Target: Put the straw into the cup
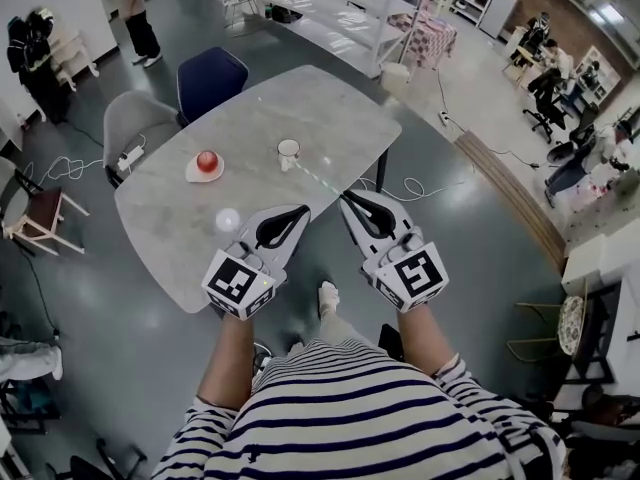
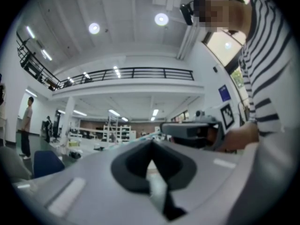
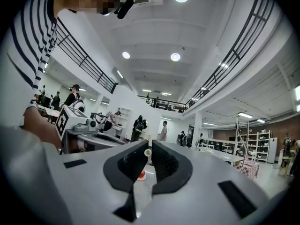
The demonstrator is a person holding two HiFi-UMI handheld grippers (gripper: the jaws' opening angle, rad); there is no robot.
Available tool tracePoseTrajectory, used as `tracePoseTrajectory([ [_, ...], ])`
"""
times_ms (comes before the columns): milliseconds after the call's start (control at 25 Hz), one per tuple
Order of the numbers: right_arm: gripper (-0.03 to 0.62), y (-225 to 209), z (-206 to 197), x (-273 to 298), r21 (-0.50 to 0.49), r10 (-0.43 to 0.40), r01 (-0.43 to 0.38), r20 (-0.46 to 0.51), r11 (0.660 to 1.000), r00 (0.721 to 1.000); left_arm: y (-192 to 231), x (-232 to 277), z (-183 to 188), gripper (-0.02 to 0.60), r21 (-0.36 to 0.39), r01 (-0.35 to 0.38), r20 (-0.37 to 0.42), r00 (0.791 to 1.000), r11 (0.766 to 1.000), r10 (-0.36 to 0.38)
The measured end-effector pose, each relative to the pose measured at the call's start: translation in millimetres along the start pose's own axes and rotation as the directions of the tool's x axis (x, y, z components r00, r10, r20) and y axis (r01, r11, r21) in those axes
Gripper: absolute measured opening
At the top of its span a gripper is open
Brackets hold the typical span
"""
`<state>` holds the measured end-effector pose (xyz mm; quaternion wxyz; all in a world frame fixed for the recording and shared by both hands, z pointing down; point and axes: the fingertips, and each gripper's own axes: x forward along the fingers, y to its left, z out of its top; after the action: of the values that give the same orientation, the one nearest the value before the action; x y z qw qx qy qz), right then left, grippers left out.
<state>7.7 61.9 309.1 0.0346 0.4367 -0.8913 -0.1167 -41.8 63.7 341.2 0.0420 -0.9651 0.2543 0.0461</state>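
Task thing: the straw [image 1: 322, 178] lies low across the table [image 1: 330, 108]. It runs from your right gripper [image 1: 347, 198] toward the cup [image 1: 288, 152].
Cup: it stands upright on the table, open end up, ahead and to the left of the right gripper. Neither tool touches it.
Right gripper state: the jaws are drawn in to a narrow slot. In the right gripper view a small pale ring, judged to be the straw's near end, sits between the tips. Treat the straw as clamped at that end.
Left gripper state: the left gripper [image 1: 302, 209] has its jaw tips together with nothing between them. It is held at the near table edge, apart from the cup.
Straw far end: it reaches the cup's near side. The head view does not settle whether it touches the wall or stops just short. It is not seen above the rim.
Done so far: the straw is in hand and aimed at the cup.
Left to do: raise the far end over the rim, lower it inside, then part the right jaws.
Other item: a red ball [image 1: 207, 161] on a plate [image 1: 192, 175] sits left of the cup, clear of the straw's line.
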Motion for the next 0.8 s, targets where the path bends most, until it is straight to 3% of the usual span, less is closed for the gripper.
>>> tracePoseTrajectory([
  [440,0.023,-80.2,-26.1,82.0,0.05,0.074,-0.075,0.031,0.996,0.997,89.7,63.2,-10.4,0.006,0.023,-0.05,-0.016,0.999,0.998,0.051],
  [800,0.023,-152.8,-32.9,133.2,0.032,0.147,-0.148,0.046,0.988,0.988,153.0,124.6,-6.9,0.006,0.057,-0.125,0.012,0.992,0.991,0.125],
])
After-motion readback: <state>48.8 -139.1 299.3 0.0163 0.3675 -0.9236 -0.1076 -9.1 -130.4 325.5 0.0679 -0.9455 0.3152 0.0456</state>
